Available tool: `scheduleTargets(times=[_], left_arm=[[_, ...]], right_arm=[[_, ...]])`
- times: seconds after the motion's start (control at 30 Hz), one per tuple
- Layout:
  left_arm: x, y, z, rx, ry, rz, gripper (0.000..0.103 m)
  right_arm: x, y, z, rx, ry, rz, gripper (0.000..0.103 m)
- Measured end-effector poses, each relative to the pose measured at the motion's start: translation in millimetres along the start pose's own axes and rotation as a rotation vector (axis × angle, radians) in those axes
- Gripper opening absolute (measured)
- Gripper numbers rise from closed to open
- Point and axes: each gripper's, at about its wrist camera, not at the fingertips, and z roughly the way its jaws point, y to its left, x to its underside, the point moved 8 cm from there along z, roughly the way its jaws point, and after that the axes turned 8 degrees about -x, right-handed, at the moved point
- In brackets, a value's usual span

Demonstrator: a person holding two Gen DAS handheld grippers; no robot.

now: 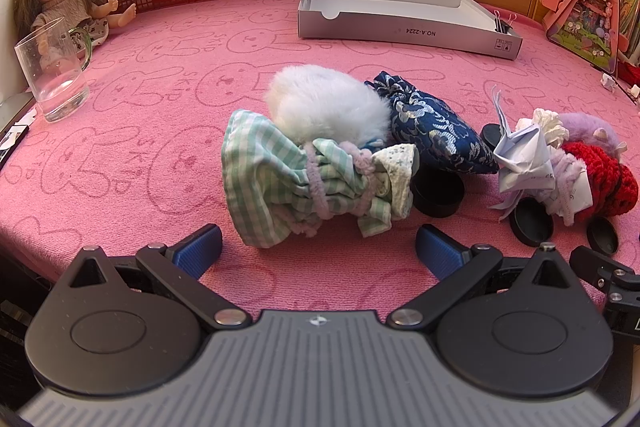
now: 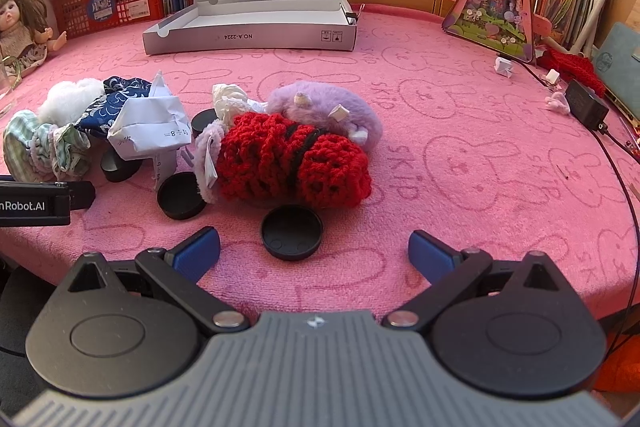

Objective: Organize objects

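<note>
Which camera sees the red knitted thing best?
The right wrist view: the red knitted piece lies whole, right ahead of the open right gripper. In the left wrist view it sits at the right edge, partly behind paper.

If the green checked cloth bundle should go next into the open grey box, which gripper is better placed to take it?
Probably the left. The left gripper is open with the green checked cloth bundle directly ahead of its fingers. The right gripper faces a black lid and red knitted piece; the bundle lies far to its left.
</note>
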Motion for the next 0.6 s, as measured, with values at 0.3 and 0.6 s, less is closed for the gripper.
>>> scheduleTargets(times=[0.3,0.6], left_arm=[[1.2,2.6,0.2,0.000,-0.009,-0.002,0.103],[3.1,4.5,-1.0,0.015,-0.035,-0.010,0.103]], right_arm=[[-0.3,0.4,-0.5,0.000,-0.001,0.000,0.103],[-2.3,-0.1,-2.7,-0.004,-0.018,0.005,0.103]])
